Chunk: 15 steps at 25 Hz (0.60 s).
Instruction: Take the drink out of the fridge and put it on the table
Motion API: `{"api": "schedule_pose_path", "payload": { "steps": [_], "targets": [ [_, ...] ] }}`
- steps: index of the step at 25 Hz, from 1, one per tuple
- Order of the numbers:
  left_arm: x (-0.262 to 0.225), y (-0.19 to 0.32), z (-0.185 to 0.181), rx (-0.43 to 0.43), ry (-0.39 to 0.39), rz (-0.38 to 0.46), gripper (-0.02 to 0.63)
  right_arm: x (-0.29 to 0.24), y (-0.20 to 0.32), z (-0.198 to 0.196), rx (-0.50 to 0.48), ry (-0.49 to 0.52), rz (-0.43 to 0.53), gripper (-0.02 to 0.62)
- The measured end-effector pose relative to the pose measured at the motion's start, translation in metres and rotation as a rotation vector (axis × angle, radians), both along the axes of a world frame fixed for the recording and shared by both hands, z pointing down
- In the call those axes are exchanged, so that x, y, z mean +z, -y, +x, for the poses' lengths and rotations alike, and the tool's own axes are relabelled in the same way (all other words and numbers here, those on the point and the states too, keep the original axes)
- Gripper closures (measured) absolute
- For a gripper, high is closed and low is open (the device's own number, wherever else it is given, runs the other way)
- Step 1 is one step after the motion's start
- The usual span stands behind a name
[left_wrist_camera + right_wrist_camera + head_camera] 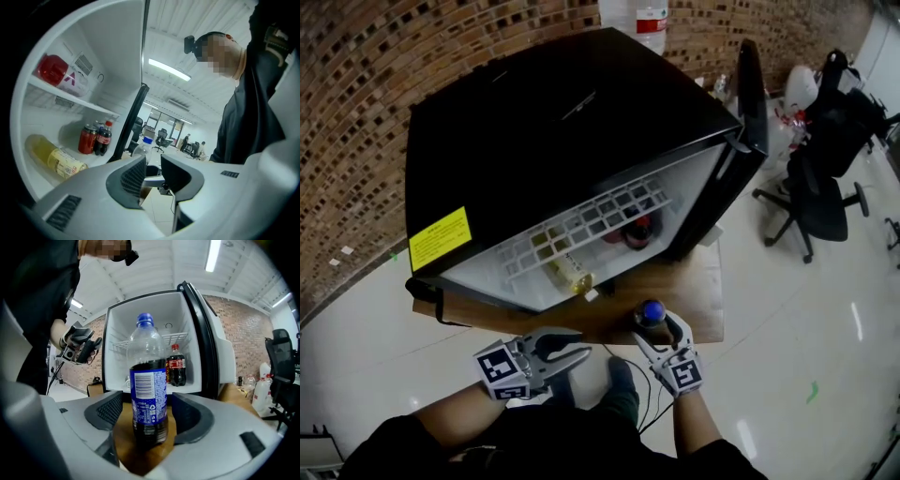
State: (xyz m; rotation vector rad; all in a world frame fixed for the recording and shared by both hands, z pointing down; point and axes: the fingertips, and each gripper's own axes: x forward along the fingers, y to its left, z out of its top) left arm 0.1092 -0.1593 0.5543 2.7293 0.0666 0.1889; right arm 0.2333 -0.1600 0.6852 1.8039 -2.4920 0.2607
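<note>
A cola bottle (651, 312) with a blue cap and blue label (149, 399) stands upright on the wooden table (698, 300) in front of the open black fridge (562, 122). My right gripper (658, 326) is open around it; both pads sit a little off the bottle's sides (147, 417). My left gripper (579, 345) hangs off the table's front edge, open, with nothing between its fingers (152, 173). Inside the fridge lie a yellow bottle (567, 272) and, deeper in, a small cola bottle (176, 365) next to a red can (86, 139).
The fridge door (750, 94) stands open to the right. A red-capped bottle (61, 72) lies on the upper shelf. Black office chairs (816, 202) stand on the white floor at right. A large water jug (642, 23) sits behind the fridge by the brick wall.
</note>
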Motion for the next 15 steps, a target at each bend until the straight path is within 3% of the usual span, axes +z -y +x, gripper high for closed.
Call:
{"api": "schedule_pose_path", "payload": {
  "steps": [7, 10, 11, 15],
  "targets": [
    [-0.036, 0.001, -0.068, -0.036, -0.032, 0.04, 0.506, -0.055, -0.067, -0.001, 0.126, -0.006, -0.067, 0.244],
    [-0.054, -0.003, -0.105, -0.043, -0.044, 0.052, 0.508, -0.105, -0.095, -0.032, 0.101, -0.015, -0.07, 0.329],
    [-0.06, -0.005, -0.117, -0.048, -0.045, 0.057, 0.514, -0.121, -0.102, -0.045, 0.088, 0.004, -0.069, 0.335],
    [-0.087, -0.019, -0.164, -0.103, -0.056, 0.092, 0.532, -0.169, -0.124, -0.085, 0.04, 0.119, -0.051, 0.485]
  ]
}}
